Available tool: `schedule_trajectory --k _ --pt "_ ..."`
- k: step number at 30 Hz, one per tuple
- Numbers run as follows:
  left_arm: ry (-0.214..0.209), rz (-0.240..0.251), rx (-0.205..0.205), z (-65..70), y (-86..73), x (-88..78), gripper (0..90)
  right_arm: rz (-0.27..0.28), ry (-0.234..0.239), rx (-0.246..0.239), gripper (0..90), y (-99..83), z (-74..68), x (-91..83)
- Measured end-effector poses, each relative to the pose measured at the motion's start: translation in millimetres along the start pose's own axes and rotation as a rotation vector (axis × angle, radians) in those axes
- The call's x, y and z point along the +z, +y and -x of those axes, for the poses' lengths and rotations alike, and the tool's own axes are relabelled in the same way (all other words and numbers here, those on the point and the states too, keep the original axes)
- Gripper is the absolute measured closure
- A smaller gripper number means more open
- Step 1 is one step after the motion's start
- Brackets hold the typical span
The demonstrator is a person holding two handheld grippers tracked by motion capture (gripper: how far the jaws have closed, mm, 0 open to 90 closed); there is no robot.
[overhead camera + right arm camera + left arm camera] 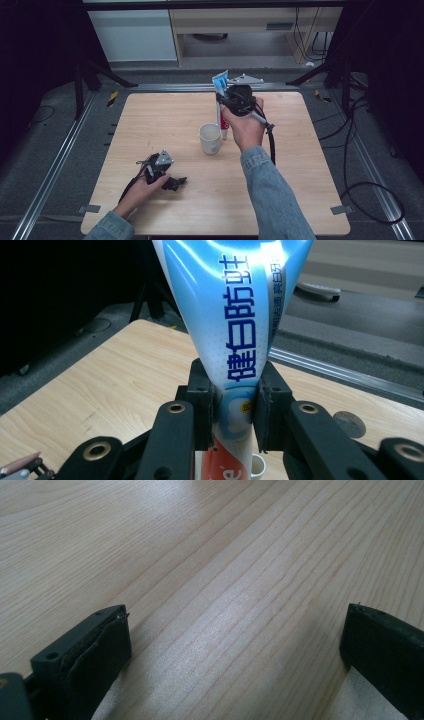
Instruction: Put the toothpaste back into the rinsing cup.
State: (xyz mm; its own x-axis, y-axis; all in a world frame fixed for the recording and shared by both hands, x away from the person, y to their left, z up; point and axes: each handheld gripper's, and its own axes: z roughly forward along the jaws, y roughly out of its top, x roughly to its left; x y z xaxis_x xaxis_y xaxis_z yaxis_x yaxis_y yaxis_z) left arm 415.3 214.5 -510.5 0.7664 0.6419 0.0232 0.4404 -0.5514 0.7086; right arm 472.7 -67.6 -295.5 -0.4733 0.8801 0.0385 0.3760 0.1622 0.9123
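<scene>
While the left gripper (pixel 172 183) was rested on the table (pixel 300 200) near its front left edge, its jaws were held wide apart over bare wood. Farther back, beside a white cup (pixel 210 138), the toothpaste tube (pixel 235 340) was clamped upright in the right gripper (pixel 235 410), with open tabletop left all around.

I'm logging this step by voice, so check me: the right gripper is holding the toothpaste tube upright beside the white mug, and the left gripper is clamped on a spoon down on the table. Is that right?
Not quite. The left gripper holds nothing: the left gripper view shows its jaws open over the bare table. The rest stands: the right gripper clamps the toothpaste tube upright beside the white mug.
</scene>
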Motion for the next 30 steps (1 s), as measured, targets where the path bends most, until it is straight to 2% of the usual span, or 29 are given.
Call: schedule_trajectory --k 11,30 --pt "0.0 0.0 0.0 0.0 0.0 0.0 0.0 0.035 -0.014 -0.002 73.1 2.9 -1.3 2.6" --pt "0.0 0.0 0.0 0.0 0.0 0.0 0.0 0.097 0.0 -0.001 73.1 -3.9 -13.3 23.5"
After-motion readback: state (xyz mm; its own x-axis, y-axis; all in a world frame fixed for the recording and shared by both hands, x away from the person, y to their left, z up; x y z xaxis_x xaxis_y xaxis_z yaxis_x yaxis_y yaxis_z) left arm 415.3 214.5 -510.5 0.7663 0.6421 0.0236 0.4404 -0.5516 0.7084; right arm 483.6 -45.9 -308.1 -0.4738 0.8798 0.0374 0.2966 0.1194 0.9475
